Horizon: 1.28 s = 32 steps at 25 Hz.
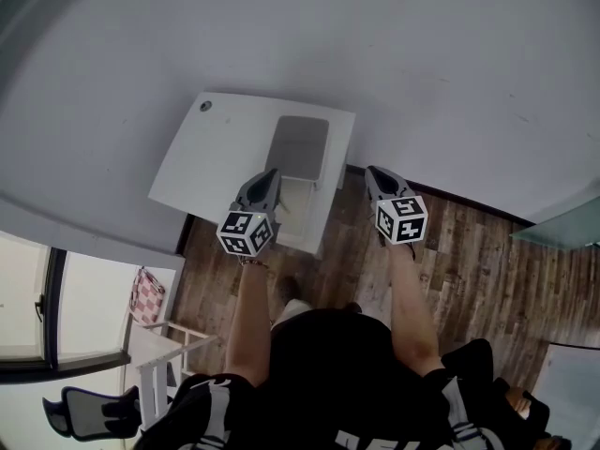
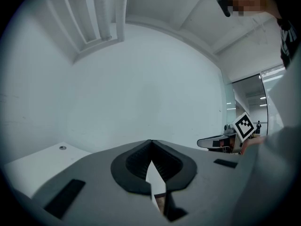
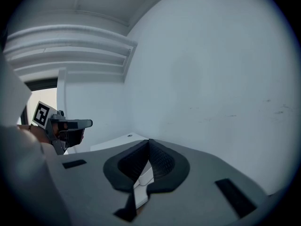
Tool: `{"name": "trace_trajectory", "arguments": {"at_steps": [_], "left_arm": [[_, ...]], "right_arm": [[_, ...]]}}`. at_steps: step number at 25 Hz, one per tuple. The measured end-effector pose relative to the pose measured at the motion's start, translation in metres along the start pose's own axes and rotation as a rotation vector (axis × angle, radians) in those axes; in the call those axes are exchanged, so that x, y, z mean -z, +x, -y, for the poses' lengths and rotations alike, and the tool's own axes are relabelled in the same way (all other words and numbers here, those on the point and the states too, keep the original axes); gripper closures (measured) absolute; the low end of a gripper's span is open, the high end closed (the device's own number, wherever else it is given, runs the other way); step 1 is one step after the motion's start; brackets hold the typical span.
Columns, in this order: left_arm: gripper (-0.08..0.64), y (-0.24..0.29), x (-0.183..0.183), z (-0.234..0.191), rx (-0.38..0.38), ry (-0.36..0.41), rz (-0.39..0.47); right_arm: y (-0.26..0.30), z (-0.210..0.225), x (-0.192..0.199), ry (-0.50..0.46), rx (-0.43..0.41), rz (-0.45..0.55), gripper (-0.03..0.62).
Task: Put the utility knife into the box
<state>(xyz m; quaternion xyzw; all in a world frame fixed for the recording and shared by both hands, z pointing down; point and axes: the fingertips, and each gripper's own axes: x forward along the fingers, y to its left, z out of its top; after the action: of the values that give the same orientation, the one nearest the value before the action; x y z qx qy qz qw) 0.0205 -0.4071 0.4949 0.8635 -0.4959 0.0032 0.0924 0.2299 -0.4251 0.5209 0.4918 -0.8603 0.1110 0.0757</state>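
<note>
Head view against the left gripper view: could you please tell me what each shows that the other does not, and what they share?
Only the head view shows the grey box, the wooden floor and a pink checked bag. Only the left gripper view shows the long ceiling fixture and, head-on, the left gripper with its jaws shut and nothing between them. Both show the white table with its round hole, and the right gripper.
</note>
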Motion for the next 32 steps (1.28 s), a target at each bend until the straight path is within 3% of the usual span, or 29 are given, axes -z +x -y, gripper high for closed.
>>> {"name": "trace_trajectory", "arguments": {"at_steps": [7, 32], "left_arm": [[0.537, -0.003, -0.001, 0.013, -0.031, -0.024, 0.013], [0.537, -0.008, -0.008, 0.017, -0.033, 0.023, 0.004]], "right_arm": [[-0.020, 0.011, -0.005, 0.023, 0.022, 0.026, 0.577], [-0.025, 0.008, -0.003, 0.031, 0.013, 0.030, 0.578]]}}
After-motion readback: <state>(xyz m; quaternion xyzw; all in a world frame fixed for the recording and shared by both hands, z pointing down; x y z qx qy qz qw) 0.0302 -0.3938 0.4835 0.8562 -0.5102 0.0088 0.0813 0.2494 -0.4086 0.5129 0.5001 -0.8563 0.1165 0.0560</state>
